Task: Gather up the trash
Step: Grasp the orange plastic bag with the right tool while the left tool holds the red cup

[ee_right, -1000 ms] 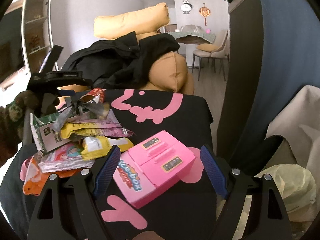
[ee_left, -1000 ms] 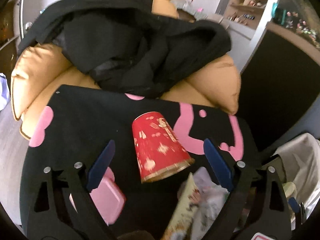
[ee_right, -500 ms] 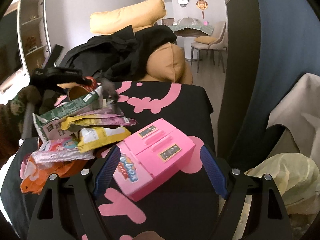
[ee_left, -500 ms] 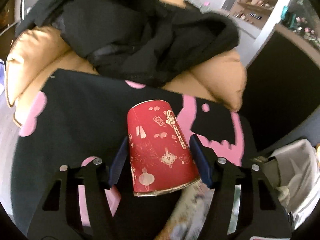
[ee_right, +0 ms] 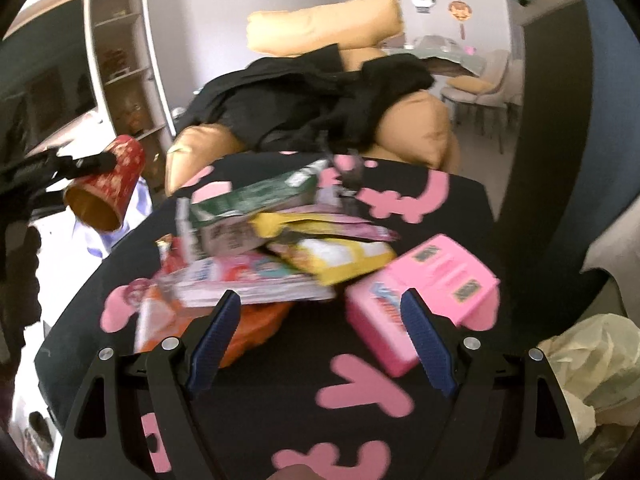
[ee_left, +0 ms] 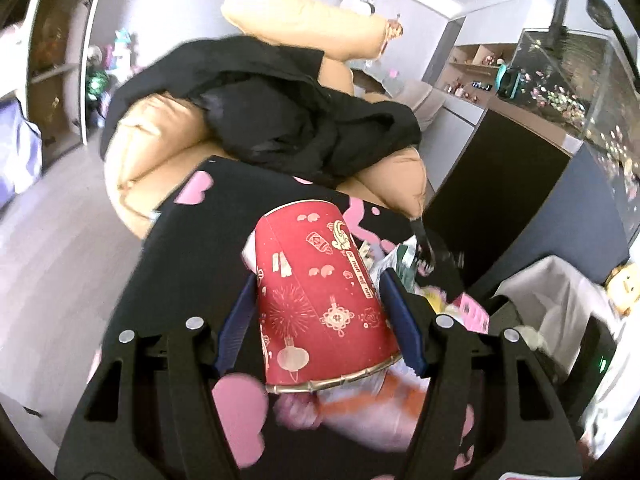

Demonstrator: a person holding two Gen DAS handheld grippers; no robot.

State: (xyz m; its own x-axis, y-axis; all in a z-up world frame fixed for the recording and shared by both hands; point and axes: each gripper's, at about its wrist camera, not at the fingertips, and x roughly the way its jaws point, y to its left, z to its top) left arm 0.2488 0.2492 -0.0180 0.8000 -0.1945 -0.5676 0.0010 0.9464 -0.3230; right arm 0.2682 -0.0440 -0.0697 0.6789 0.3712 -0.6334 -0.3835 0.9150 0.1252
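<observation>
Nearby, wrappers point(ee_right: 256, 256), pink toy box point(ee_right: 424, 296), black jacket point(ee_right: 320, 100)

Your left gripper point(ee_left: 320, 312) fills the lower half of the frame, its two blue pads pressed against the sides of a red paper cup point(ee_left: 320, 304) at centre; the rim points toward you. Beneath it, the black cloth with pink shapes point(ee_left: 192, 248). Lower right, blurred wrappers point(ee_left: 376, 408). Above, a black garment point(ee_left: 288, 128) draped over a tan cushion point(ee_left: 156, 148).
</observation>
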